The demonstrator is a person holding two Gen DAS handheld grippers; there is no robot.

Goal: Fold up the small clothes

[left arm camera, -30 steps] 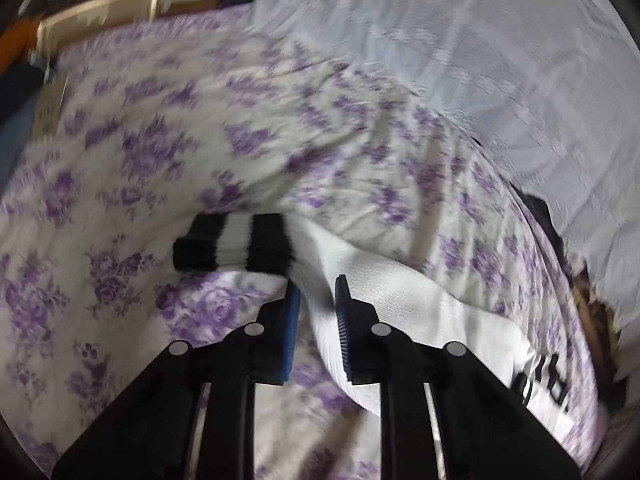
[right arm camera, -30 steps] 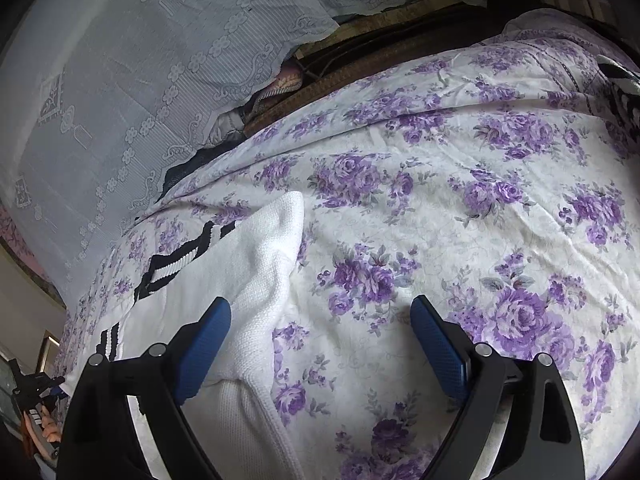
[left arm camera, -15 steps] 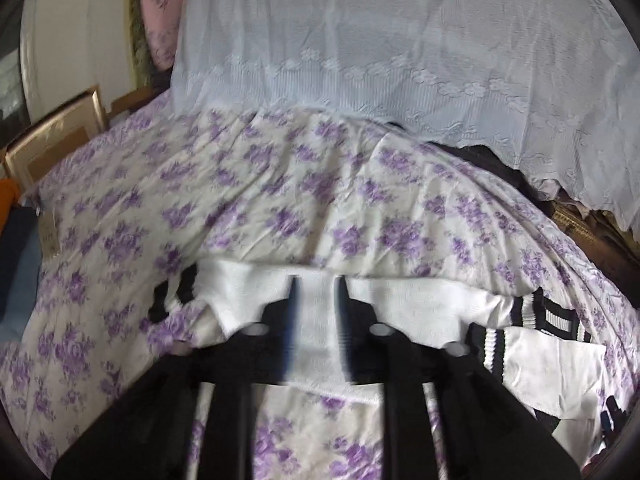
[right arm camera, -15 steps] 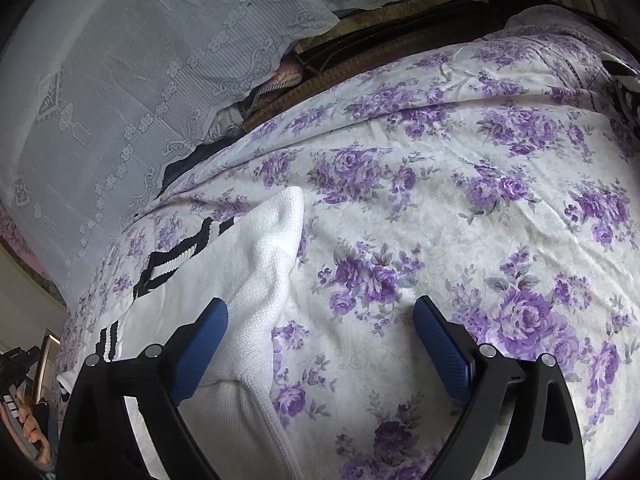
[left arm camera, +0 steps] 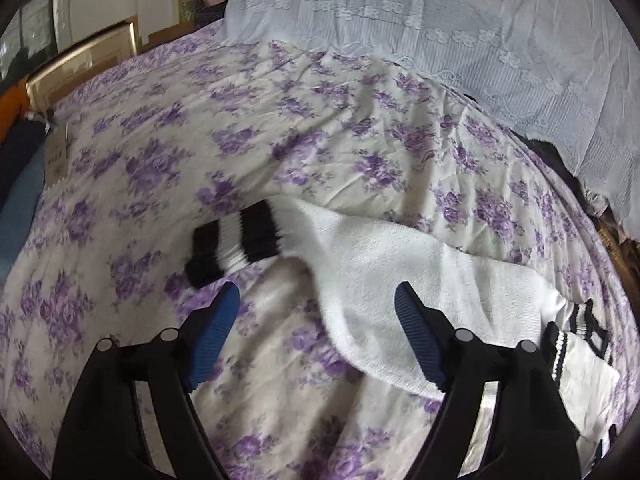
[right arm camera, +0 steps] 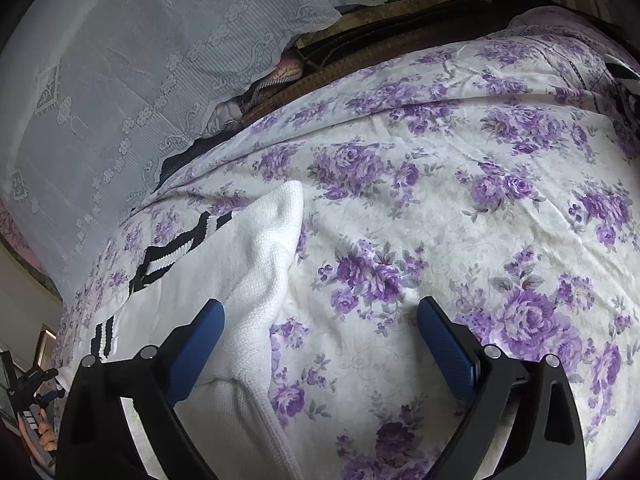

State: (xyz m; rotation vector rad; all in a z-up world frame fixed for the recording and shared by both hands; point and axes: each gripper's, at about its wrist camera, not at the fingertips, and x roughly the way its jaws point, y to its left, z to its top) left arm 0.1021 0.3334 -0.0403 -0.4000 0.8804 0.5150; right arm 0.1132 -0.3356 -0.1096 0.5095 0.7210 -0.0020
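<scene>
While its blue-padded jaws stand wide apart with nothing between them, the left gripper (left arm camera: 316, 320) hangs just above a white sock (left arm camera: 384, 276), whose black-striped cuff (left arm camera: 236, 240) lies ahead and to the left on the purple-flowered bedsheet (left arm camera: 160, 152). The right gripper (right arm camera: 320, 332) is likewise spread wide and empty (its left pad sits over white knitted fabric (right arm camera: 248, 264)). A white lace cloth (right arm camera: 120, 80) hangs beyond.
</scene>
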